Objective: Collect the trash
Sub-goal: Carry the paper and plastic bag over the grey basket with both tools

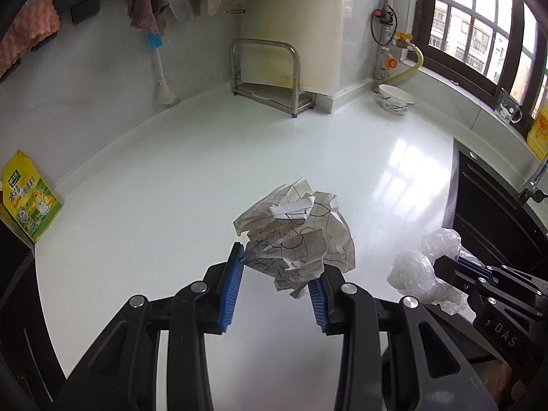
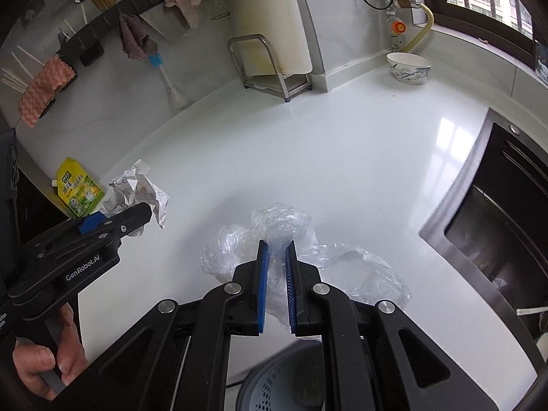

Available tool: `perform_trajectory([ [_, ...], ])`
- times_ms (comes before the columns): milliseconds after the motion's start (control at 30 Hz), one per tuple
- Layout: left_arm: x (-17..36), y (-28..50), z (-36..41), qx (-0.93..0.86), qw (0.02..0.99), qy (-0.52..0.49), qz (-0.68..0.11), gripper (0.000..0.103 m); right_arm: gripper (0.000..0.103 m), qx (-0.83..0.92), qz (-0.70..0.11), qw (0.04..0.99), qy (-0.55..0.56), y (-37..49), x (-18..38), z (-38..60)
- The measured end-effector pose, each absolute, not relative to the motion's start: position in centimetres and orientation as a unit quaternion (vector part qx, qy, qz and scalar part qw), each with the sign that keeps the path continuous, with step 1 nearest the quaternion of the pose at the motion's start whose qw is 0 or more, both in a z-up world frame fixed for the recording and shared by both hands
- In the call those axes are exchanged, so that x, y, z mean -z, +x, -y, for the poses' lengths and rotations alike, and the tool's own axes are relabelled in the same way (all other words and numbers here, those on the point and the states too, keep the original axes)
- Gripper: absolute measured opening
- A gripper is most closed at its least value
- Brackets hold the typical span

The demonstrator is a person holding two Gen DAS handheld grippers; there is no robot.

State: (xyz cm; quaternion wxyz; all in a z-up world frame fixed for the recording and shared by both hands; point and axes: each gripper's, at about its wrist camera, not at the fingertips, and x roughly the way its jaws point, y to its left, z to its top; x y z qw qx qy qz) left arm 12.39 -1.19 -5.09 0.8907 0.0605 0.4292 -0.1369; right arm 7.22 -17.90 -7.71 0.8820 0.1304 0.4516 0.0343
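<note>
two trash pieces being held above tabletop [image 1: 171, 171]: left tool [image 1: 277, 267] gripping crumpled paper [image 1: 298, 233], right tool [image 2: 276, 267] pinching plastic bag [image 2: 284, 222]. dropping into bin [image 2: 274, 387] remaining.

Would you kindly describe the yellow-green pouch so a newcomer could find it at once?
Start at the white countertop and follow it to its left end by the wall. There stands the pouch, yellow-green with a cartoon chick, the only printed, colourful package, unlike the crumpled paper nearby.
</note>
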Motion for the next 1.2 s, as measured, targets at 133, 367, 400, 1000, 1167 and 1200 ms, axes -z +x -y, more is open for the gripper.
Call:
perform_trajectory([
  [133, 5.1, 8.5, 2.6, 0.148, 0.885, 0.064, -0.437, 0.036, 0.01, -0.032, -0.457, 0.879, 0.135, 2.9, 7.8, 19.5],
  [367, 5.3, 2.6, 5.0, 0.164, 0.879, 0.071, -0.441, 0.036, 0.01, -0.04, -0.471, 0.87, 0.14, -3.1, 9.0, 21.5],
  [400, 5.3, 2.0, 5.2, 0.164, 0.879, 0.072, -0.442, 0.036, 0.01, -0.042, -0.474, 0.869, 0.138, -3.7, 9.1, 21.6],
  [1000, 9.1, -5.3, 7.8, 0.158, 0.86, 0.077, -0.478, 0.036, 0.01, -0.068, -0.514, 0.845, 0.131, -10.1, 12.7, 23.6],
  [1167, 11.1, -5.8, 8.2, 0.147, 0.853, 0.083, -0.495, 0.037, 0.01, -0.067, -0.533, 0.832, 0.14, -10.4, 14.8, 24.0],
  [1200, 11.4, -5.9, 8.2, 0.145, 0.851, 0.083, -0.498, 0.037, 0.01, -0.07, -0.539, 0.828, 0.138, -10.4, 15.2, 23.9],
])
